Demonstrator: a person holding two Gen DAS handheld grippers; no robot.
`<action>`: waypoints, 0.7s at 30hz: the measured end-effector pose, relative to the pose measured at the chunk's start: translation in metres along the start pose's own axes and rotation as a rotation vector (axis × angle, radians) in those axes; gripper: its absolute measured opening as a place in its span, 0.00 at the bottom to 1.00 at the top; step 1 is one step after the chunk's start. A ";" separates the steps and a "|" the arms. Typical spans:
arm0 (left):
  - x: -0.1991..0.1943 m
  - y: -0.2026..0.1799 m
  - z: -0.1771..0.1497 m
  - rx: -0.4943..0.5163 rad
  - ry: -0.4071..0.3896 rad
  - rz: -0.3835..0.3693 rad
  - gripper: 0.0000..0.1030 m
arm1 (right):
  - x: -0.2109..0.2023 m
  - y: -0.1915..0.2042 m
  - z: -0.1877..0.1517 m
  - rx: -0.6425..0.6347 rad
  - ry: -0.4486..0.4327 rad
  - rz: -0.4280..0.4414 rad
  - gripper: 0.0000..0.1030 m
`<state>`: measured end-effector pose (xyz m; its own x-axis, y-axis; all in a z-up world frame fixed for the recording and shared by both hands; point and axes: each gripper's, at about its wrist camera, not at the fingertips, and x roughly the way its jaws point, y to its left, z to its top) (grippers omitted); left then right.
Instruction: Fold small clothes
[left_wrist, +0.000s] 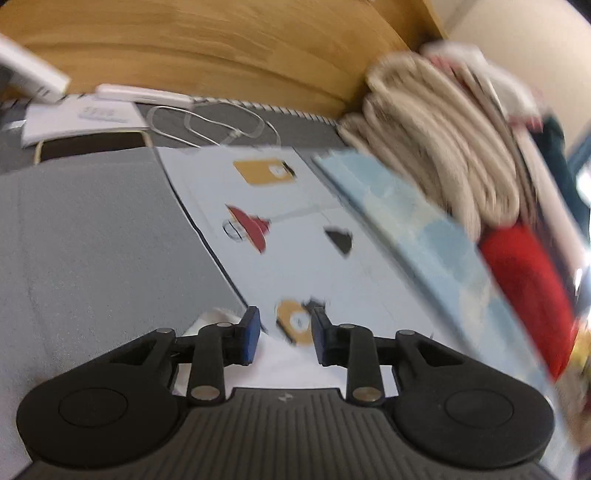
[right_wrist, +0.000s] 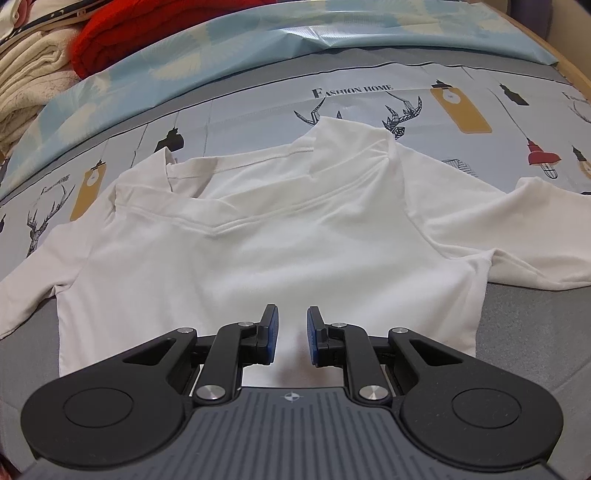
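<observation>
A white shirt (right_wrist: 258, 251) lay spread flat, front up, across a printed sheet (right_wrist: 369, 96) and the grey surface (right_wrist: 535, 350) nearer the camera. Its collar pointed away from the right gripper (right_wrist: 291, 334), one short sleeve reached out to the left and the other to the right, over the lamp and deer prints. The right gripper hung just above the lower middle of the shirt, aimed steeply down, its blue pads (right_wrist: 271, 332) a narrow gap apart with only flat cloth showing beneath them; nothing was pinched between them.

In the left wrist view, blurred by motion, the left gripper (left_wrist: 284, 334) stood with its pads (left_wrist: 251, 334) parted wider than the right one's, and nothing was caught between them. A bit of the white shirt (left_wrist: 280, 362) showed directly below and behind its fingers, at the edge of the printed sheet (left_wrist: 295, 206), with the grey surface (left_wrist: 92, 240) to the left. Whether the fingers touched the cloth could not be told.

Beyond the sheet lay a light blue patterned strip (right_wrist: 221, 48), a pile of folded cream cloth (left_wrist: 443, 147) and a red garment (left_wrist: 528, 280). A white cable (left_wrist: 214, 125) and some papers (left_wrist: 81, 118) sat by the wooden board (left_wrist: 203, 44) at the far end
</observation>
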<state>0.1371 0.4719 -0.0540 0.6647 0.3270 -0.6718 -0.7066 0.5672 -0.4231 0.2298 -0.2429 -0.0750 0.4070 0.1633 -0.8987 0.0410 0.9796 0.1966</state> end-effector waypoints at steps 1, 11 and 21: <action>0.002 -0.006 -0.003 0.041 -0.002 0.005 0.31 | 0.000 0.000 0.000 -0.003 0.001 0.001 0.17; 0.055 -0.023 -0.060 0.307 0.279 0.329 0.30 | -0.002 0.000 0.000 -0.014 0.001 0.000 0.17; -0.071 -0.221 -0.219 0.983 0.518 -0.435 0.31 | -0.020 -0.022 -0.002 0.015 -0.027 -0.006 0.17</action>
<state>0.1930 0.1575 -0.0459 0.4660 -0.2519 -0.8482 0.1924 0.9645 -0.1807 0.2190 -0.2673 -0.0624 0.4315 0.1541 -0.8889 0.0573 0.9786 0.1975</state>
